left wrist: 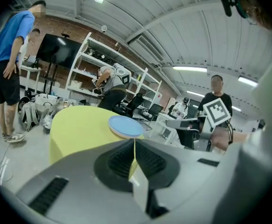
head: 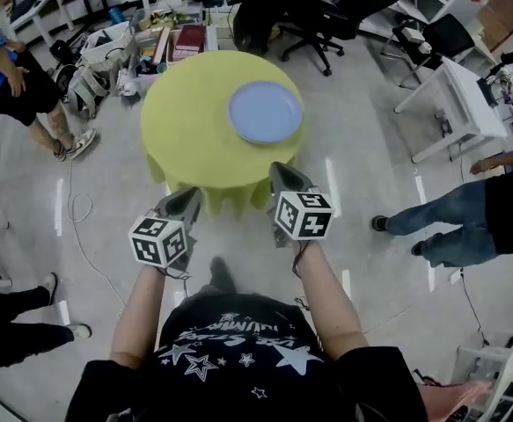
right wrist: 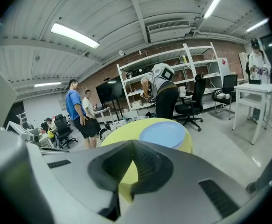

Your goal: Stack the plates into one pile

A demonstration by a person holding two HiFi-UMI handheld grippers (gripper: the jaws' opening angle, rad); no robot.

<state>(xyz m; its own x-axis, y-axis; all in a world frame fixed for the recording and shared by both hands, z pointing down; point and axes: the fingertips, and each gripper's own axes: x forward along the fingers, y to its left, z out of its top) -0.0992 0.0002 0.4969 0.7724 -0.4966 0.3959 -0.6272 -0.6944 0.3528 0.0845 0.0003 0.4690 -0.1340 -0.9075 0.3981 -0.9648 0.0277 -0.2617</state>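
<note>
Left gripper view: my left gripper (left wrist: 135, 143) has its jaws shut tip to tip with nothing between them, only a hairline seam showing. In the right gripper view, my right gripper (right wrist: 133, 144) reads the same, jaws pressed together and empty.

In the head view, both grippers hang in the air off the table's 6 o'clock edge and touch nothing. The left gripper (head: 193, 197) is toward 7 o'clock and the right gripper (head: 278, 170) toward 5 o'clock, each nosed toward 12.

The plates (head: 266, 112) stand as one pile on the round table (head: 181, 126), which is draped in yellow cloth. The pile is on the top's 3 o'clock side, close to that rim and well apart from both sets of jaws. The top plate is pale blue and lies flat, face up. Being round, it has no long axis and no heading. From the left gripper view a paler rim (left wrist: 122, 134) shows under the blue plate (left wrist: 125, 124), edges nearly flush.
</note>
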